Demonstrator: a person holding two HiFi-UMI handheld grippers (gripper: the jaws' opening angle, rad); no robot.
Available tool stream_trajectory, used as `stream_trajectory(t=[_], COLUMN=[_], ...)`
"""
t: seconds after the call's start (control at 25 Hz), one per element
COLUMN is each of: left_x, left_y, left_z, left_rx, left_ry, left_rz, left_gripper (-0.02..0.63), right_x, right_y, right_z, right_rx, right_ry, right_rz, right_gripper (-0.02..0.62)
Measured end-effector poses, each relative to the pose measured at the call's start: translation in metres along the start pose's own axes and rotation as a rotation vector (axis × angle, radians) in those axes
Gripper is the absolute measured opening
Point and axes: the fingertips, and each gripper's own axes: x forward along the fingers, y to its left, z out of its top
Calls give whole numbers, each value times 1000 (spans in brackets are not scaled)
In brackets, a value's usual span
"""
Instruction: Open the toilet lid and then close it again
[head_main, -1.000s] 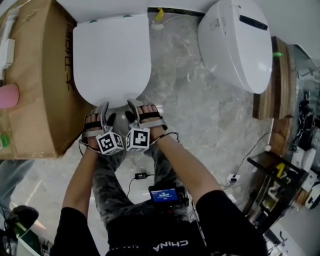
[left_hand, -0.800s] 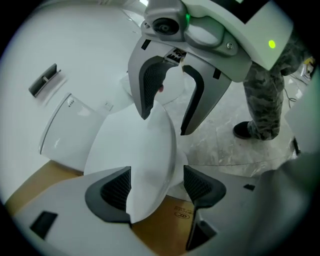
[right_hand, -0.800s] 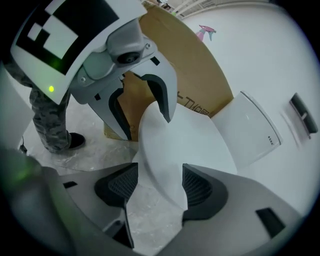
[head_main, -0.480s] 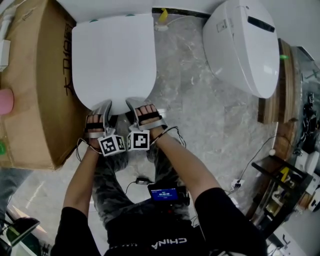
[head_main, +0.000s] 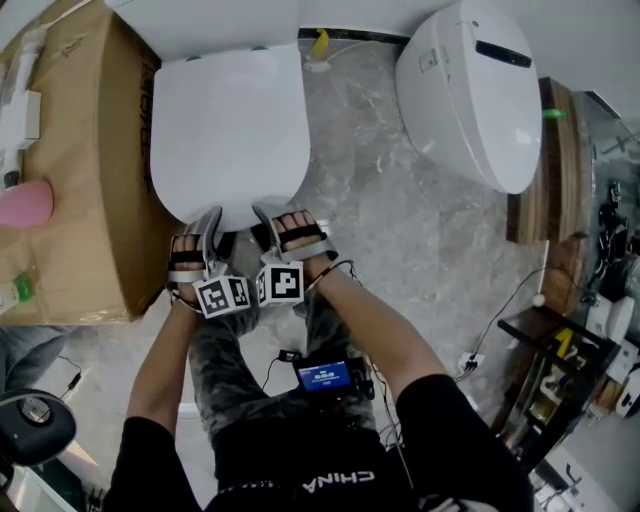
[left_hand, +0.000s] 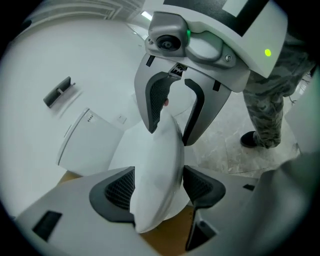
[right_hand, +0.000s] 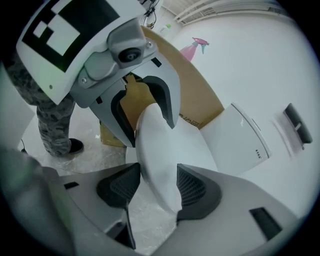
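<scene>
Head view: arms outstretched, left gripper (head_main: 213, 222), just-closing right gripper (head_main: 266, 218) both clamping toilet lid (head_main: 230, 130).

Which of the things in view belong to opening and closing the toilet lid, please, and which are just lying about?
For the job:
toilet lid
toilet under it

Lying about:
second toilet
cardboard box
pink spray bottle
wooden panel

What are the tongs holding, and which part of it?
The toilet lid, by its front edge: left tongs and right tongs grip it side by side. The right tongs have just been closing on it.
</scene>
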Motion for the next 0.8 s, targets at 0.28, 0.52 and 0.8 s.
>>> stream_trajectory(t=[0.28,0.52,0.8], left_x=[-54,-86,-92], left_y=[79,166,252], left_z=[22,27,50], left_rx=[-20,-47,-51], left_ry=[-1,15,43], left_rz=[45,100,46], left_gripper=[279,207,121], right_x=[-55,-81,-93], right_y=[-75,-148,-231], right_z=[38,68,92], right_rx=[-35,-15,35], right_ry=[3,-4,-12], right_rz=[-2,-4,-11], right_gripper=[201,181,117])
